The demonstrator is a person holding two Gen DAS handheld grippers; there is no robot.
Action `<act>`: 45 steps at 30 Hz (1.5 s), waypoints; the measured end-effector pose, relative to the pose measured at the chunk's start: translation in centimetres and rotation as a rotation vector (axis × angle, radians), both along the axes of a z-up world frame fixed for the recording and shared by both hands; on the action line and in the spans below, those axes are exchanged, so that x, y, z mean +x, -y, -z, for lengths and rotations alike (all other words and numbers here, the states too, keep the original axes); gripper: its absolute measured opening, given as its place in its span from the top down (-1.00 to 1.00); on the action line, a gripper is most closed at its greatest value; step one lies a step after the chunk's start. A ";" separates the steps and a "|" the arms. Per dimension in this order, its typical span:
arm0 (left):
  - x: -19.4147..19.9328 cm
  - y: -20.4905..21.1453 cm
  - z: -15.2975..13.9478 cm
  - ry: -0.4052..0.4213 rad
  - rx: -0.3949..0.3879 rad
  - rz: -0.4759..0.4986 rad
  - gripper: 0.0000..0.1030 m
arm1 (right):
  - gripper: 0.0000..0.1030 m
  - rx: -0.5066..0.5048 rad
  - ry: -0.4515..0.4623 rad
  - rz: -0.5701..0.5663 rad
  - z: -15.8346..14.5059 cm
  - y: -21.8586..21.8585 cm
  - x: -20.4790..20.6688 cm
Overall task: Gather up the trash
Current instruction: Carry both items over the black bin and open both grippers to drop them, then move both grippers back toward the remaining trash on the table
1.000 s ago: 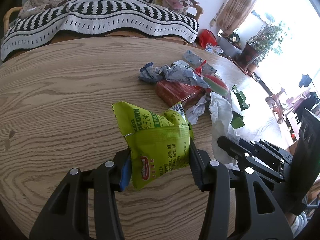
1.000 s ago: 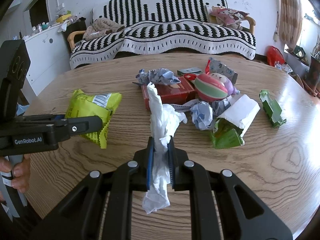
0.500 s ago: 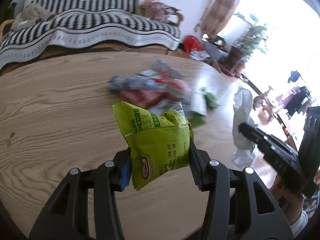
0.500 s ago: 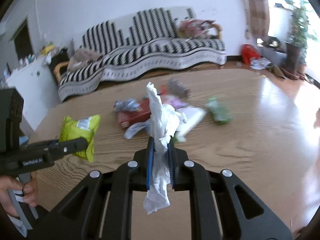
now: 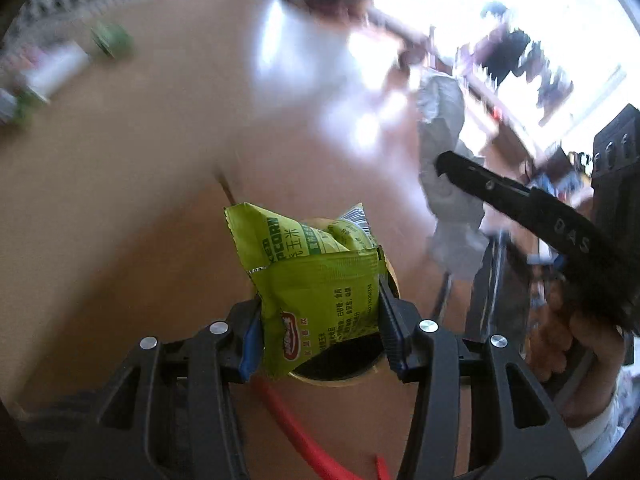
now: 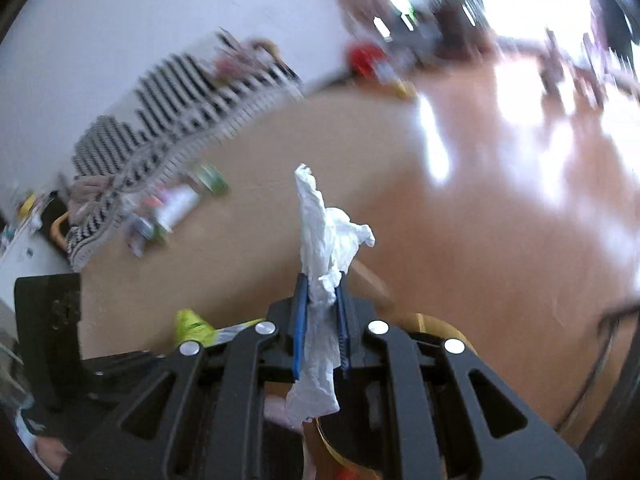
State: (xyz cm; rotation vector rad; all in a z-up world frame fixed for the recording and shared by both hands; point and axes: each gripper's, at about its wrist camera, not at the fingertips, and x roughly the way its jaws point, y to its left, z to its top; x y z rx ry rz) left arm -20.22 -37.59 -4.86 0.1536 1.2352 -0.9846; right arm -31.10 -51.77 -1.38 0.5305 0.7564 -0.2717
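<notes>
Left hand-held gripper [image 5: 320, 320] pinching green snack packet [image 5: 316, 276] above round bin [image 5: 340, 364]. Right hand-held gripper [image 6: 322, 320] pressed on white tissue [image 6: 324, 236]. Behind: blurred wooden counter [image 6: 260, 200], scattered wrappers [image 6: 168, 208], striped sofa [image 6: 168, 108], glaring windows.

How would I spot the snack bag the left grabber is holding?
Look in the left wrist view, just past the wooden table. The left gripper is pinching a snack bag above a round bin's dark opening. It is bright yellow-green with printed writing, unlike the plain white tissue in the right gripper.
</notes>
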 end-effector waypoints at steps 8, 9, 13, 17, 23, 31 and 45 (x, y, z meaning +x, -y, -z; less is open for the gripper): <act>-2.3 5.0 7.8 -0.070 0.154 0.107 0.08 | 0.73 0.197 -0.217 0.090 11.6 3.0 -4.2; -2.1 4.9 7.8 -0.065 0.152 0.115 0.08 | 0.74 0.205 -0.217 0.095 12.0 3.4 -4.3; -2.1 4.8 8.3 -0.068 0.155 0.115 0.08 | 0.74 0.216 -0.221 0.097 12.5 4.1 -4.2; -1.9 4.8 8.5 -0.068 0.177 0.111 0.03 | 0.72 0.231 -0.236 0.108 12.9 4.7 -4.7; -2.0 4.7 7.4 -0.031 0.161 0.063 -0.88 | -0.88 0.264 -0.221 0.168 11.8 5.5 -4.3; 0.1 -0.5 0.1 0.141 0.053 -0.135 -0.88 | -0.88 0.075 -0.151 0.241 7.3 5.6 -4.2; 16.5 -24.5 -8.8 0.320 0.057 -0.789 -0.88 | -0.88 -0.131 0.029 -0.132 -0.3 -5.4 13.3</act>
